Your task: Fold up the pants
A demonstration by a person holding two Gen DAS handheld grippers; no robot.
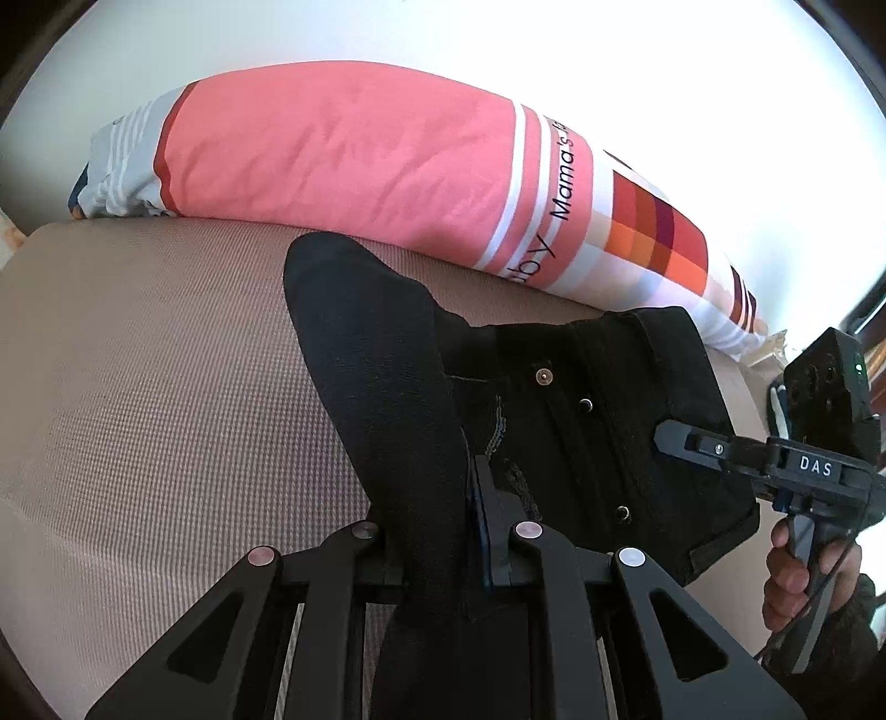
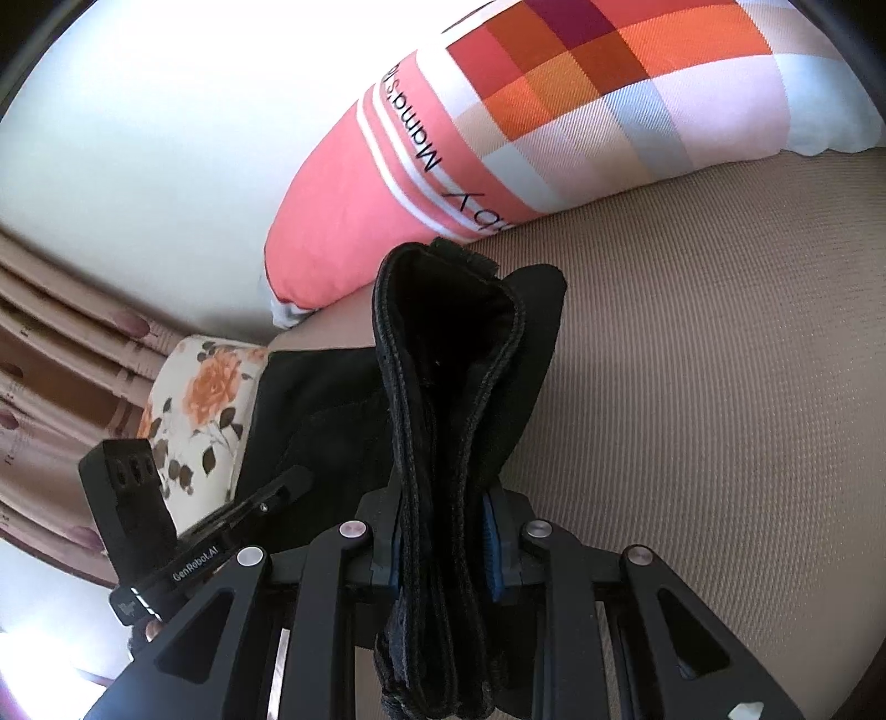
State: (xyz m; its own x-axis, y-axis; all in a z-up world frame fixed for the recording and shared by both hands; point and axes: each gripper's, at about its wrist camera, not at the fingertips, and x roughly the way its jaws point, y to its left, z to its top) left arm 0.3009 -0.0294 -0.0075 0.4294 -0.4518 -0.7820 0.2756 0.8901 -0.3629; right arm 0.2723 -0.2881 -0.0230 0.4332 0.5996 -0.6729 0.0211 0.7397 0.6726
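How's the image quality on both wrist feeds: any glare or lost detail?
Left wrist: wall behind the pillow blown out white; black pants show only rivets and stitching. Right wrist: upper left washed out; pants between the claw fingers nearly featureless; fisheye bends the edges.

A long pink bolster pillow (image 1: 354,160), printed with white stripes, dark lettering and a checked patch of orange, red and pale squares, lies along the back of a beige woven mattress (image 1: 138,387), against a bright white wall (image 1: 498,39). In the right wrist view, a cream cushion with orange roses (image 2: 199,399) sits at the mattress's end, with brown and pink striped curtains (image 2: 55,387) behind it.
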